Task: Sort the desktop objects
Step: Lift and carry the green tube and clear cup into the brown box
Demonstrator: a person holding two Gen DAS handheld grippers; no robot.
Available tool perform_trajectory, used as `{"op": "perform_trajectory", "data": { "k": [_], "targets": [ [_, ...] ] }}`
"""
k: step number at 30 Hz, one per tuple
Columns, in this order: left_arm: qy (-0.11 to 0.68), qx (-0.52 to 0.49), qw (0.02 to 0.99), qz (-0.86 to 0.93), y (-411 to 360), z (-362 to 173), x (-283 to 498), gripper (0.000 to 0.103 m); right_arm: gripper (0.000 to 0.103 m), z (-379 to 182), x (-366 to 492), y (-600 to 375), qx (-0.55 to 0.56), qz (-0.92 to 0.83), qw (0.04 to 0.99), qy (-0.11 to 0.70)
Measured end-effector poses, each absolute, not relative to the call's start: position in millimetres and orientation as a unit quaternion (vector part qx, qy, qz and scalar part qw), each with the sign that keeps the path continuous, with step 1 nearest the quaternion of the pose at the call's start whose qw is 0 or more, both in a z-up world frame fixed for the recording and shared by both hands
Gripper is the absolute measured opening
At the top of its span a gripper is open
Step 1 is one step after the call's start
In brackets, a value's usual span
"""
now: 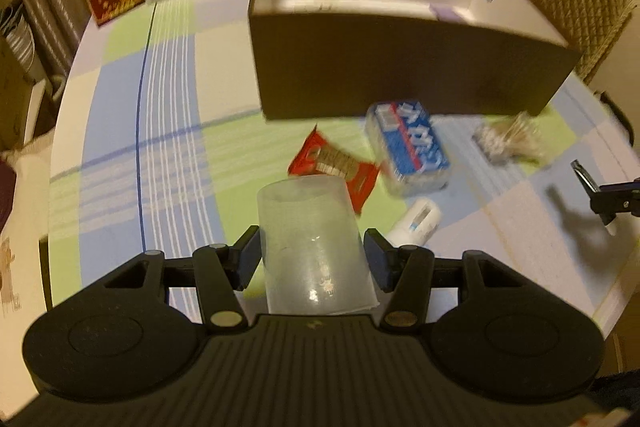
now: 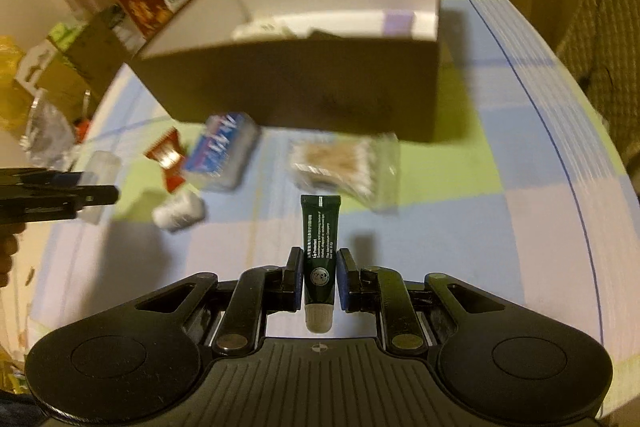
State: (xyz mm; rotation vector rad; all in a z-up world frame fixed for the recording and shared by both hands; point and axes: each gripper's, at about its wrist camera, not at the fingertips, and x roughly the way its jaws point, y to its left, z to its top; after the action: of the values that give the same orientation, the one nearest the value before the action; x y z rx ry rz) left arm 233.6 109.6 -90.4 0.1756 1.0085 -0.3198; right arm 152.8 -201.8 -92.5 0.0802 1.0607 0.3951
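**Both hands loaded, box waiting ahead**

A round tabletop [image 1: 120,147] with a checked cloth in blue, green and white carries a big open cardboard box [image 1: 400,67], and cartons stand along the wall behind it. The left gripper [image 1: 312,259] has its jaws clenched on a clear plastic cup [image 1: 312,247], taken at the side walls, above the tabletop. The right gripper [image 2: 319,279] grasps a small dark green tube [image 2: 320,243] near its cap end, the flat tail pointing forward to the box.

The cup looks light, thin and a bit slippery; I think a hard squeeze can bend it, so a hold low on the wall is safer. The tube is soft and light; holding close to the stiffer cap seems best.

On the cloth before the box lie a red snack packet [image 1: 336,167], a blue tissue pack [image 1: 408,147], a bag of cotton swabs [image 2: 344,167] and a small white bottle [image 1: 416,223].
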Motion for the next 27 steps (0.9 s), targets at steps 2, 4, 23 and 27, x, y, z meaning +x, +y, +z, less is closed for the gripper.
{"op": "perform_trajectory", "data": {
  "k": [2, 4, 23, 27],
  "targets": [
    [0.469, 0.083, 0.865, -0.158, 106, -83, 236, 0.051, 0.014, -82, 155, -199, 0.032, 0.199, 0.847, 0.493],
    [0.459, 0.081, 0.869, -0.165, 101, -74, 240, 0.051, 0.014, -73, 159, -197, 0.028, 0.207, 0.849, 0.485],
    [0.383, 0.108, 0.89, -0.221, 38, -15, 319, 0.051, 0.014, -19, 247, -193, -0.034, 0.241, 0.876, 0.416],
    [0.38, 0.111, 0.89, -0.227, 24, -9, 343, 0.051, 0.014, -14, 274, -189, -0.04, 0.247, 0.876, 0.412]
  ]
}}
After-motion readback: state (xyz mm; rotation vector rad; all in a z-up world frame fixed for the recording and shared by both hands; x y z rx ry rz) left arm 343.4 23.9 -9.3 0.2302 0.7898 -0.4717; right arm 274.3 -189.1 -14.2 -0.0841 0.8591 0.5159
